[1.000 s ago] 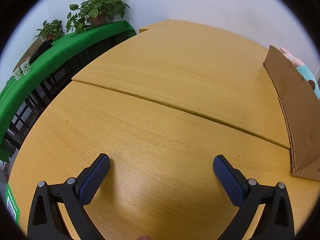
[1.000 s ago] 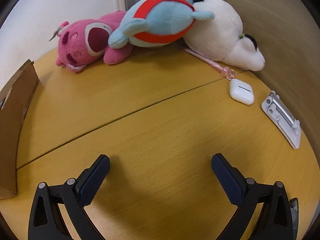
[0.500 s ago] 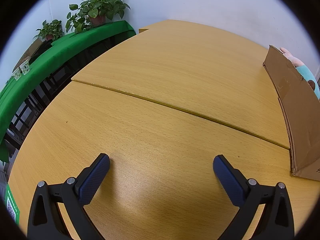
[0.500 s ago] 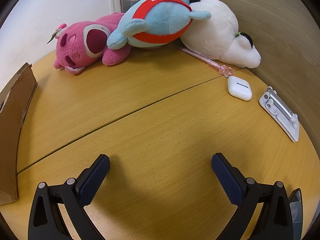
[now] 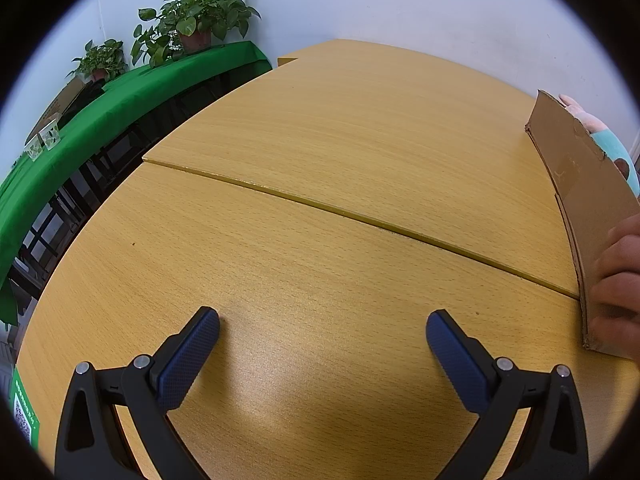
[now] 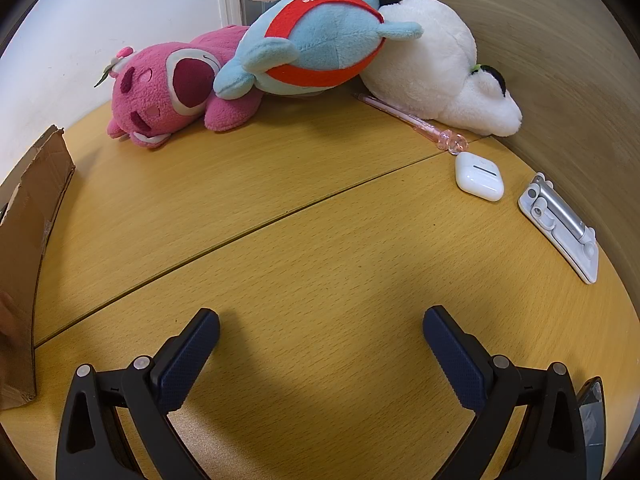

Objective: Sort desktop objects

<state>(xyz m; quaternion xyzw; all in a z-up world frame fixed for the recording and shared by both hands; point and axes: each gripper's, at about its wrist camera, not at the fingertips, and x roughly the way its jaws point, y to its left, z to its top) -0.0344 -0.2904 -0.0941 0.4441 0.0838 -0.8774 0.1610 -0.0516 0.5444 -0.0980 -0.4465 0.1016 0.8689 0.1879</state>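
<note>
In the left wrist view, the left gripper (image 5: 322, 330) is held over the wooden table (image 5: 340, 152) with its blue-padded jaws spread wide and nothing between them. A cardboard box (image 5: 580, 200) is seen at the right edge, and a bare hand (image 5: 618, 280) is laid against its side. Potted plants (image 5: 192, 28) are set on a green-covered bench (image 5: 120, 112) at the far left.

In the right wrist view, the right gripper (image 6: 321, 326) is likewise held wide apart and empty above the table. The objects to be sorted are gathered at the far side: a pink plush (image 6: 168, 92), a blue and red plush (image 6: 320, 48) leaned on it, and a white plush (image 6: 432, 64) to the right. A pink pen (image 6: 408, 120) is laid just beside the white plush, with a white earbud case (image 6: 479, 177) near its tip and a folded silver stand (image 6: 560, 226) further right. The cardboard box is seen at the left edge.
</note>
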